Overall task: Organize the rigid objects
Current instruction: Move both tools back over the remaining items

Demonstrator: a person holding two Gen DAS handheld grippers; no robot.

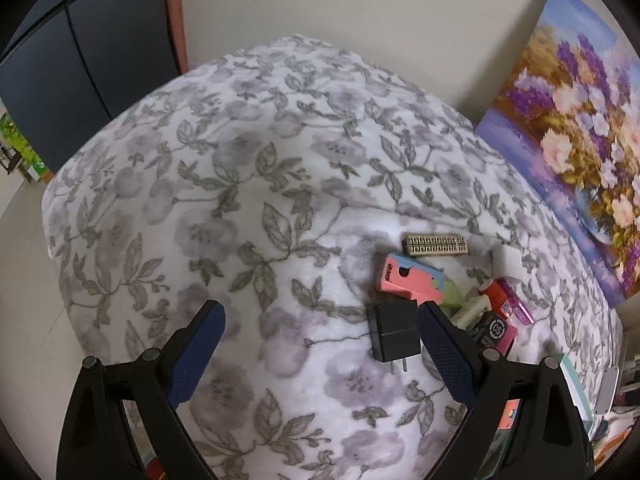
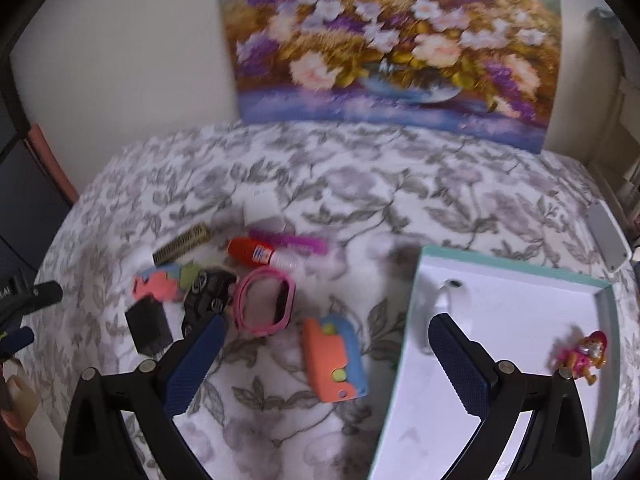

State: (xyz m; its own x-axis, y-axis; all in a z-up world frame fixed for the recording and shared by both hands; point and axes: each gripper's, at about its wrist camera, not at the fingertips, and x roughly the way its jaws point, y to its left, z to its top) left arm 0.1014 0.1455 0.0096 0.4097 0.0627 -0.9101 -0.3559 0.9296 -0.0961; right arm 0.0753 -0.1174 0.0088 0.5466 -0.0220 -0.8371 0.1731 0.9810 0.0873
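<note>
The left hand-held gripper (image 1: pixel 320 320) hangs wide open over a floral blanket (image 1: pixel 240 180). A black plug adapter (image 1: pixel 394 332) lies just inside its right finger, prongs pointing near. Beyond it lie a pink and blue block (image 1: pixel 412 280) and a beige comb-like strip (image 1: pixel 435 245). A flower painting (image 1: pixel 580 128) leans at the far right.

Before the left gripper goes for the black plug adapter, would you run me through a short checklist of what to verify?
1. Left gripper open, holding nothing: ok.
2. Black plug adapter between the fingers: not ok, it lies near the right finger.
3. Adapter free of neighbours: not ok, the pink piece touches its far end.
4. Box has bare floor: ok.
5. Right gripper open and empty: ok.
</note>
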